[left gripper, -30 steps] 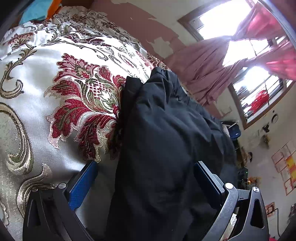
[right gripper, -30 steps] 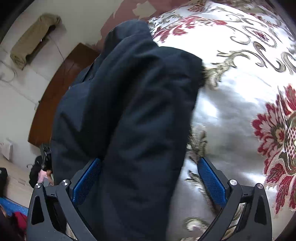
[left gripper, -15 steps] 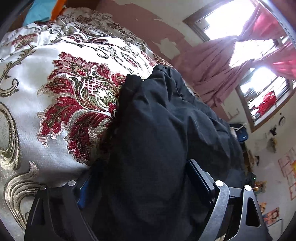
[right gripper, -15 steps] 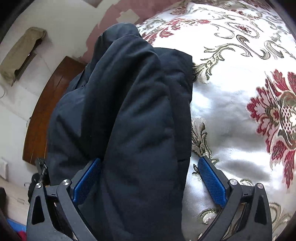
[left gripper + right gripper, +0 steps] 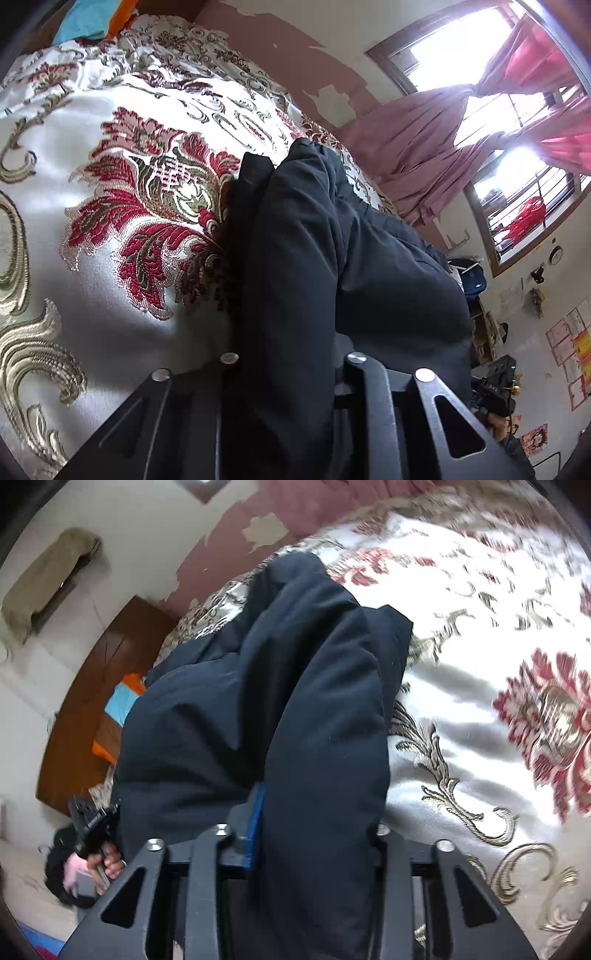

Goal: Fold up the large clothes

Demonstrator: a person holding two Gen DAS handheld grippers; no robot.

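1. Dark navy padded jacket lies bunched on the bed, on top of a satin brocade bedspread w/ red + gold flower pattern. Same garment fills the middle of the right wrist view.
2. Left gripper: jaws have just been closing, now pinching a thick ridge of the jacket btwn them. Pads hidden by cloth, but the fold is squeezed narrow where it enters.
3. Right gripper: jaws also just been closing, clamped on another puffy fold; blue pad pressed into the fabric on one side, other pad buried.
4. Handling, my read: soft, bulky, springy fill, so it compresses in the grip and will puff back when let go. Shell looks smooth, prob. a bit slippery, esp. against the satin under it. Weight moderate for a garment; not fragile.
5. Where to hold: best on a full-thickness fold or a seam/hem edge, not just the outer shell layer, which could slide off the fill. Both grips look deep enough, tho how many layers each has I can't tell.
6. Risk: lifted from two bunched points the middle will likely sag + layers shift, so the fold may land crooked. Sleeves and collar not identifiable from here.
7. Other hand of the person shows low at the edge of the right wrist view, on a gripper handle.
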